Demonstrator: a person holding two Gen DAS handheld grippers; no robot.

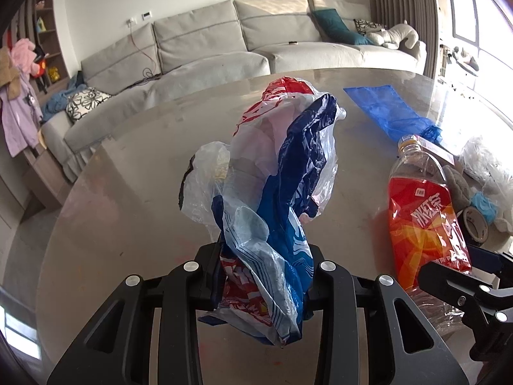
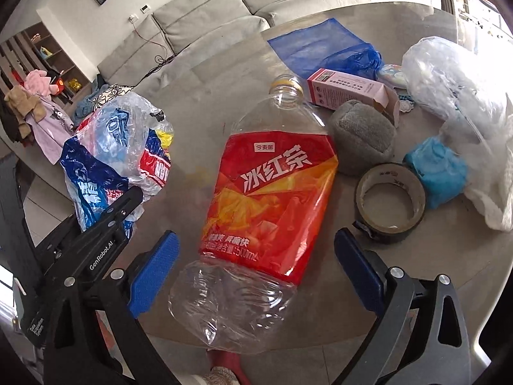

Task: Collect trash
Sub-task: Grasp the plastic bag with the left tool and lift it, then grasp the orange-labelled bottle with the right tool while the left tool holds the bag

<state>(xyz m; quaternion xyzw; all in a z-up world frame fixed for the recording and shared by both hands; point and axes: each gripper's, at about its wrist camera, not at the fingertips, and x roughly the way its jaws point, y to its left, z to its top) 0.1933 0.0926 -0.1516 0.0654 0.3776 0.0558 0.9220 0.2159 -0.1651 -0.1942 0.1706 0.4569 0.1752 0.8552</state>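
Clamping crumpled plastic bag (image 1: 272, 192), left gripper (image 1: 263, 276) is seen shut on it, bag held raised above grey table (image 1: 128, 166), left of bottle. Right gripper (image 2: 256, 266) is spread wide, blue pads (image 2: 154, 269) apart on either side of base of empty red-labelled bottle (image 2: 269, 179), not touching it. Bottle is laid flat on table. Tape roll (image 2: 389, 202) and grey cloth ball (image 2: 362, 136) are set right of bottle; pink carton (image 2: 346, 88) and blue net bag (image 2: 317, 48) beyond it.
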